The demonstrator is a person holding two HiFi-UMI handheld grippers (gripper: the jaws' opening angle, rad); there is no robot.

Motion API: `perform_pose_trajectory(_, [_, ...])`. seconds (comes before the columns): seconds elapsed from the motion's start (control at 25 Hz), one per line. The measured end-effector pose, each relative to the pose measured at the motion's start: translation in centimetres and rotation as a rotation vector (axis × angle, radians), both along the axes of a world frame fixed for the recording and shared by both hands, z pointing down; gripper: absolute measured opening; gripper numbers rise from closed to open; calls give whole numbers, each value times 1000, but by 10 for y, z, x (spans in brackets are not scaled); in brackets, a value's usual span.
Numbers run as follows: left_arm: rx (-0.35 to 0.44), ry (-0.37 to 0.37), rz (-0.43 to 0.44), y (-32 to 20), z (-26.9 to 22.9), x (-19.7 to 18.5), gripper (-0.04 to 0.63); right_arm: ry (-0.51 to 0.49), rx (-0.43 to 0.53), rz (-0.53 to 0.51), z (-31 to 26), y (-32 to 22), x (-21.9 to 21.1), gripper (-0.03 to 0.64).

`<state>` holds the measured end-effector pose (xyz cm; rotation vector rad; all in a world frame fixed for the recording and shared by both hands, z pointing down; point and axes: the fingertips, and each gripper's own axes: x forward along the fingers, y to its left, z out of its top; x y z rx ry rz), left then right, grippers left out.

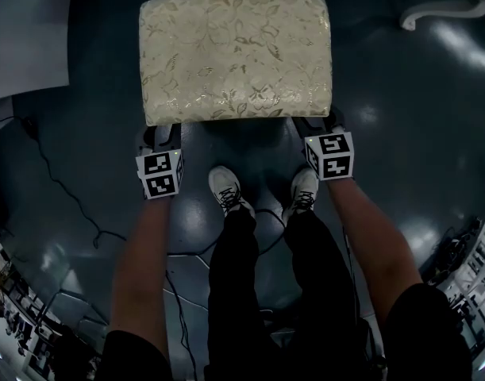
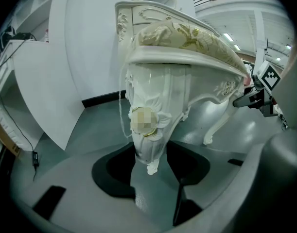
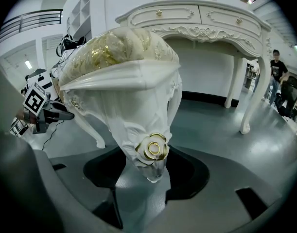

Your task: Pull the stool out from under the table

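The stool [image 1: 236, 54] has a cream floral cushion and white carved legs, and it stands on the dark floor in front of my feet. My left gripper [image 1: 159, 155] is at its near left corner and my right gripper [image 1: 328, 145] at its near right corner. In the left gripper view a carved leg [image 2: 148, 130] fills the gap of the left gripper [image 2: 149, 171], with both pads against it. In the right gripper view a leg with a gold rosette [image 3: 147, 144] sits the same way in the right gripper [image 3: 143, 174]. The white dressing table [image 3: 201, 18] stands behind the stool.
A black cable [image 1: 67, 189] runs over the floor at the left. My shoes [image 1: 226, 189] stand just behind the stool. A white panel [image 2: 51, 81] leans at the left of the table. A person [image 3: 277, 72] stands far off at the right.
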<state>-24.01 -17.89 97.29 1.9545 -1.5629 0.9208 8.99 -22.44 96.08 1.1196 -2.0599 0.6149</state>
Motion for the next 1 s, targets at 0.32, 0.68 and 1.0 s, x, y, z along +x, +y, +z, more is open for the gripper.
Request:
perform_pose_trajectory(0.32, [-26, 2, 0, 4, -1, 3, 212, 2, -12, -15, -1, -2, 1, 275])
perform_pose_trajectory(0.68, [-83, -2, -117, 45, -30, -2, 116, -14, -120, 154, -18, 32, 16, 242])
perform_pose_trajectory(1.0, [-109, 63, -106, 95, -178, 40, 8, -159, -199, -9, -162, 59, -2, 26])
